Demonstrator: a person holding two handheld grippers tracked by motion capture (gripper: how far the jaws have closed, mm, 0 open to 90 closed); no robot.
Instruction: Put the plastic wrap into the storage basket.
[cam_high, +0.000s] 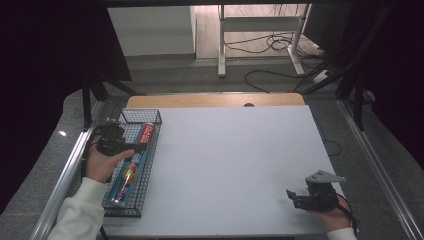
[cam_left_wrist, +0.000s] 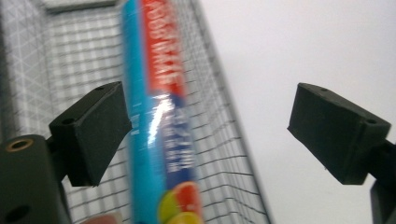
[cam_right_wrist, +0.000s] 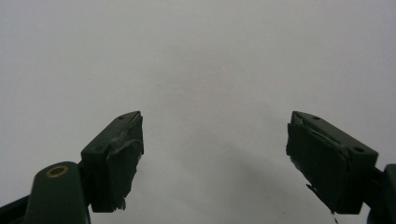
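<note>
1. High view: foil-wrap box (cam_high: 132, 162) lying in wire basket (cam_high: 150, 165), long axis 12-to-6, at tabletop's (cam_high: 235, 165) 9 o'clock.
2. Left tongs (cam_high: 141, 148) directly above box, spread wide, gripping nothing.
3. Right tongs (cam_high: 292, 197) far off at 4 o'clock, spread, empty.

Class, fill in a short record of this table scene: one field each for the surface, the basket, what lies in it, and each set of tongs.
surface: white table top
basket: black wire basket, at the table's left edge
contents: blue and red wrap box, lying lengthwise
left tongs: open above the basket, gripping nothing
right tongs: open over the bare table, holding nothing
</note>
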